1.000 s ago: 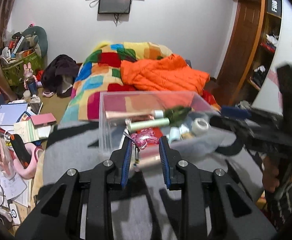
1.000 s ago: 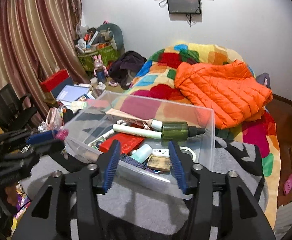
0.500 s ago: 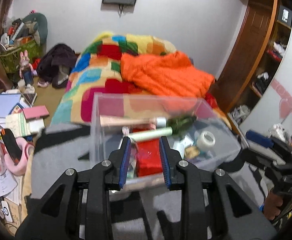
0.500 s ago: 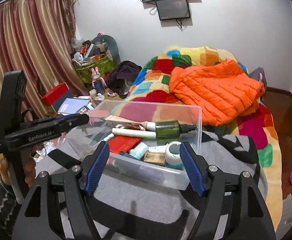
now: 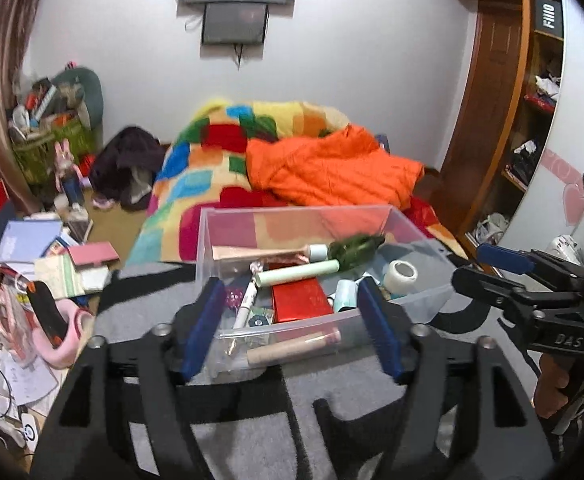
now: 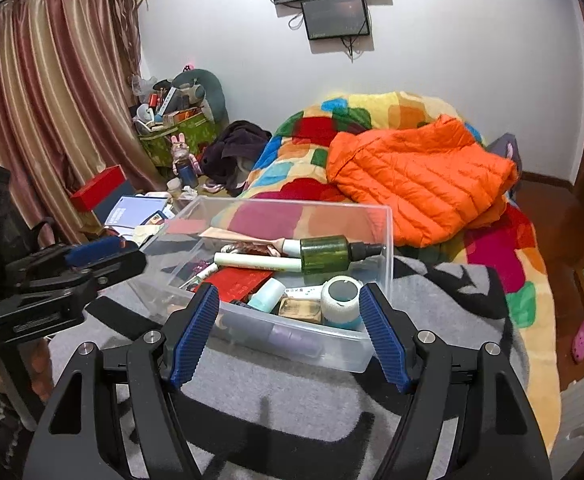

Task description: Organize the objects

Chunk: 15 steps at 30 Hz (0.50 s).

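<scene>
A clear plastic bin (image 5: 420, 236) (image 6: 386, 240) sits on a grey blanket (image 5: 332, 392) on the bed. It holds a green bottle (image 5: 356, 250) (image 6: 324, 254), a pale green tube (image 5: 298, 274), a red box (image 5: 300, 298), a tape roll (image 5: 401, 274) (image 6: 342, 294) and other small items. My left gripper (image 5: 292, 320) is open and empty, just in front of the bin. My right gripper (image 6: 288, 330) is open and empty, near the bin's front wall. Each gripper shows in the other's view, the right gripper (image 5: 504, 264) beside the bin and the left gripper (image 6: 96, 250) at its left.
An orange jacket (image 5: 332, 172) and patchwork quilt (image 5: 196, 184) lie behind the bin. Cluttered papers, boxes and a pink item (image 5: 64, 340) cover the floor at left. A wooden shelf unit (image 5: 524, 92) stands at right; curtains (image 6: 44, 120) hang at left.
My left gripper has let go of the pink item, opened wide and drawn back from the bin. My right gripper has opened wider and pulled back a little.
</scene>
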Tool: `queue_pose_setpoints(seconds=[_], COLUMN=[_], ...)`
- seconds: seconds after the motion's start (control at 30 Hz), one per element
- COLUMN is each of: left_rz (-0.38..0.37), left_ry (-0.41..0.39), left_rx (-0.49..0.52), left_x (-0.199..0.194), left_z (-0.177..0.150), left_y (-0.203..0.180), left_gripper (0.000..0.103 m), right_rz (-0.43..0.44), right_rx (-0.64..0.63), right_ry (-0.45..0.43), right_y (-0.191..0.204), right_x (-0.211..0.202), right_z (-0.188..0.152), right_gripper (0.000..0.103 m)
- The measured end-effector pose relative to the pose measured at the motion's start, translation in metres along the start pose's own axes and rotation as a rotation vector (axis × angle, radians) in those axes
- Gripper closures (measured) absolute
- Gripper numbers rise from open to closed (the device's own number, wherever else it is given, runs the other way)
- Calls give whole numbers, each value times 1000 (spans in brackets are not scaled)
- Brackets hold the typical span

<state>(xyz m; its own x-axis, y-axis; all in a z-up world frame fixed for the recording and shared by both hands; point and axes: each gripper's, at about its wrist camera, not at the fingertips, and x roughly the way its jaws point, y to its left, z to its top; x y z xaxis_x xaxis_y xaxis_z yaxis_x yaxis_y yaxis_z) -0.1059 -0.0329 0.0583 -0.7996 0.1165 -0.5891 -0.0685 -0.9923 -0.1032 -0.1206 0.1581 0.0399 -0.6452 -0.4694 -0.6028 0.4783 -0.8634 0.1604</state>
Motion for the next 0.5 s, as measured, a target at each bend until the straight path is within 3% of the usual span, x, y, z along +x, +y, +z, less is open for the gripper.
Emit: queue_pose_setpoints(seconds=[0.13,0.23,0.37,0.5], left_rz=[-4,10,-35,-34], left_ry=[-41,-57,-41,-28], left_rx=[8,32,-15,-40], left_x=[-16,-24,-25,-21], left_z=[-7,-15,-25,-33], left_y=[-6,-12,-13,-14], left_gripper=[12,7,6,6], right_rz=[-8,-31,-49,-25], right_rx=[-1,-2,6,24], right_ry=[-28,-53,-57,-25], right_y=[5,7,6,4], right_x=[-12,-20,-26,-23], right_z=[-5,-10,-21,-33], right_gripper=[29,22,19,19])
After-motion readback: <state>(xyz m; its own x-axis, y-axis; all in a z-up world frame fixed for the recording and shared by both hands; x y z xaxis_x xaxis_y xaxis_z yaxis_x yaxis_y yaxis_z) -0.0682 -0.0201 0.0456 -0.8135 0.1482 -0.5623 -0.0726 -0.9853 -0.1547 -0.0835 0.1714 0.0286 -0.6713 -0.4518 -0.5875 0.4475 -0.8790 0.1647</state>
